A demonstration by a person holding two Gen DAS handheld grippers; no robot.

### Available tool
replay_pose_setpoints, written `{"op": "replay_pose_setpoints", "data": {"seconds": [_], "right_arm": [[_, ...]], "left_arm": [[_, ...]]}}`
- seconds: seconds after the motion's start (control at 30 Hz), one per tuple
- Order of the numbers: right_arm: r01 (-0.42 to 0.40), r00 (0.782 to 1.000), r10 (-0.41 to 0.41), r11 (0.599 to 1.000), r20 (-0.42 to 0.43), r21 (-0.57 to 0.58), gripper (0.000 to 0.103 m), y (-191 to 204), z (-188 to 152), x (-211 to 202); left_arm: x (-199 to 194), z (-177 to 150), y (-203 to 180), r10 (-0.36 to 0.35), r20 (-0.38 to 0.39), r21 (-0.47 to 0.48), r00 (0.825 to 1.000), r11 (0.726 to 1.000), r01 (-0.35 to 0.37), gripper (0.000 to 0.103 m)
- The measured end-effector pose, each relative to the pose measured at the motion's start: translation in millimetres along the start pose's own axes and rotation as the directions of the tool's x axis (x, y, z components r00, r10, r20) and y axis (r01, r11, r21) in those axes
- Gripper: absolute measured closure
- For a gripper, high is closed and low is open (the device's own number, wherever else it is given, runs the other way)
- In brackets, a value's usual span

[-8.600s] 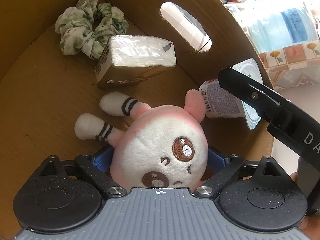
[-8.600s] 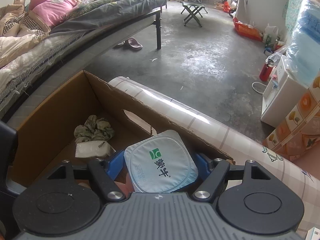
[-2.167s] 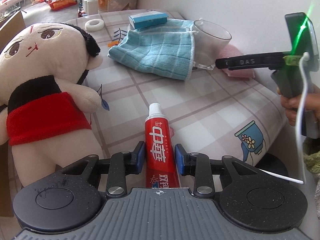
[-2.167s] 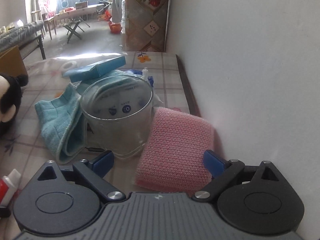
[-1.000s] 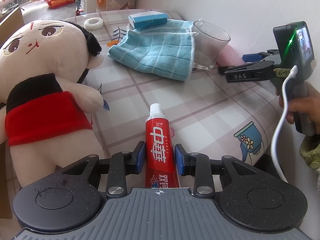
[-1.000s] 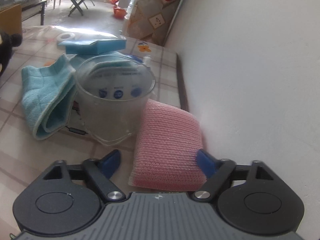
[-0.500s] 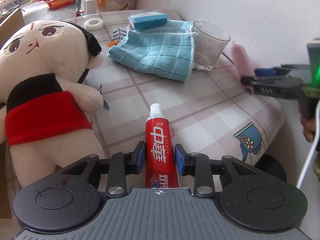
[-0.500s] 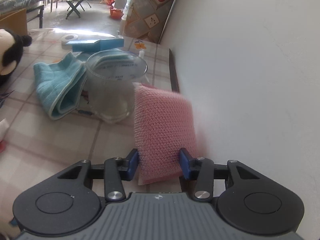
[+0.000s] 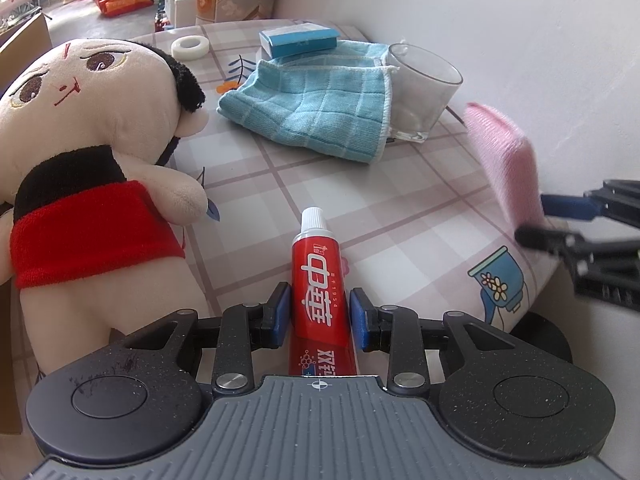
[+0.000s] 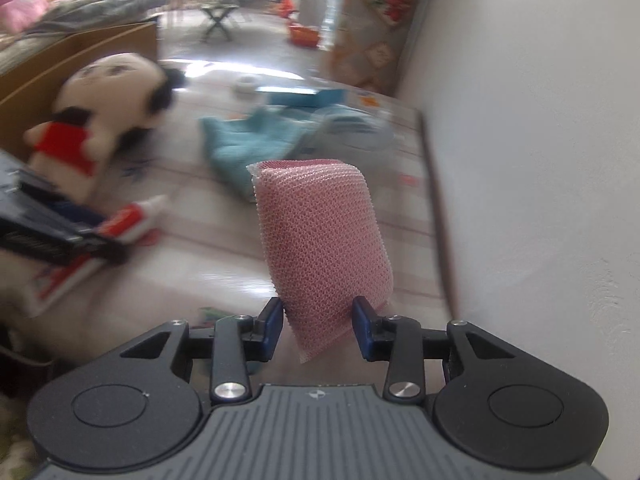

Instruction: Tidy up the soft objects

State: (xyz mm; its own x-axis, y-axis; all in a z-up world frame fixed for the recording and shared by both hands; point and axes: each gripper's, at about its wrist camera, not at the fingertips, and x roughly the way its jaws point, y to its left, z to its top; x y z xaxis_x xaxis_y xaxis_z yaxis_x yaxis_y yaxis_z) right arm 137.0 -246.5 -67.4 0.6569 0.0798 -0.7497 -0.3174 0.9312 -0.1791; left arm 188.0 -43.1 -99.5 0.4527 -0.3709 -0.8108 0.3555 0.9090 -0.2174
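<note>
Pink sponge (image 10: 320, 240) pinched in our right gripper (image 10: 319, 322), lifted clear of table (image 9: 400, 208). Left gripper (image 9: 319, 314) clamps toothpaste tube (image 9: 320, 288) lying on table. Step: carrying sponge away. Next, we judge: steady transport to cardboard box (image 10: 80, 52), then release.

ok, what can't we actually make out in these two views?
- Right wrist view: plush doll, blue towel and glass smeared by motion blur.
- Left wrist view: toothpaste tube tail hidden behind the left gripper body.
- Left wrist view: right gripper cut off by the frame edge, blurred.
</note>
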Motion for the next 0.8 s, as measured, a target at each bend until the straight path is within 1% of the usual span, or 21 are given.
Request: {"op": "replay_pose_setpoints", "data": {"seconds": [0.03,0.1,0.17,0.23,0.27,0.3,0.37,0.47,0.53,0.6,0.7,0.8], "right_arm": [[-0.016,1.000,0.016,1.000,-0.005,-0.008,0.054,4.8,1.3,-0.4],[-0.042,0.999,0.042,0.999,-0.001,-0.027,0.037,10.7,3.6,-0.7],[-0.053,0.998,0.054,0.997,0.013,-0.051,0.026,13.7,6.4,-0.7],[-0.062,0.997,0.065,0.995,0.031,-0.079,0.022,13.9,11.3,-1.0],[-0.081,0.996,0.084,0.993,0.036,-0.092,0.018,12.7,14.5,0.0],[-0.101,0.994,0.106,0.989,0.039,-0.108,0.012,11.0,18.1,2.0],[-0.137,0.989,0.143,0.977,0.031,-0.165,0.004,9.5,25.8,9.4],[-0.170,0.985,0.171,0.952,-0.017,-0.256,0.004,10.8,37.4,27.7],[-0.196,0.981,0.190,0.943,-0.047,-0.271,0.004,8.7,46.3,43.3],[-0.231,0.973,0.222,0.939,-0.066,-0.254,0.004,4.3,53.8,55.6],[-0.276,0.961,0.264,0.936,-0.085,-0.217,0.004,-2.6,54.6,70.3],[-0.312,0.948,0.299,0.939,-0.106,-0.143,0.004,-10.6,50.1,83.6]], "left_arm": [[0.2,0.1,0.0,0.000,0.000,-0.001,1.000,1.000,0.000,0.072],[0.0,-0.2,-0.3,0.001,0.002,-0.001,1.000,1.000,-0.001,0.072],[0.1,-0.7,-0.9,0.003,0.002,0.004,1.000,1.000,-0.004,0.072],[0.2,-0.5,-1.0,0.004,0.002,0.006,1.000,1.000,-0.004,0.072],[0.4,-0.4,-0.9,0.004,0.001,0.006,1.000,1.000,-0.004,0.072],[0.4,-0.3,-0.6,0.004,0.001,0.005,1.000,1.000,-0.004,0.072],[0.4,-0.4,-0.5,0.005,0.001,0.007,1.000,1.000,-0.005,0.072],[1.0,-0.4,-1.3,0.009,0.000,0.016,1.000,1.000,-0.009,0.072],[1.4,0.5,-0.6,0.006,-0.004,0.015,1.000,1.000,-0.006,0.072],[1.5,1.1,0.0,0.002,-0.007,0.009,1.000,1.000,-0.002,0.072],[1.8,1.5,0.7,-0.003,-0.009,0.004,1.000,1.000,0.003,0.072],[2.2,1.0,-0.1,-0.004,-0.008,0.013,1.000,1.000,0.004,0.072]]}}
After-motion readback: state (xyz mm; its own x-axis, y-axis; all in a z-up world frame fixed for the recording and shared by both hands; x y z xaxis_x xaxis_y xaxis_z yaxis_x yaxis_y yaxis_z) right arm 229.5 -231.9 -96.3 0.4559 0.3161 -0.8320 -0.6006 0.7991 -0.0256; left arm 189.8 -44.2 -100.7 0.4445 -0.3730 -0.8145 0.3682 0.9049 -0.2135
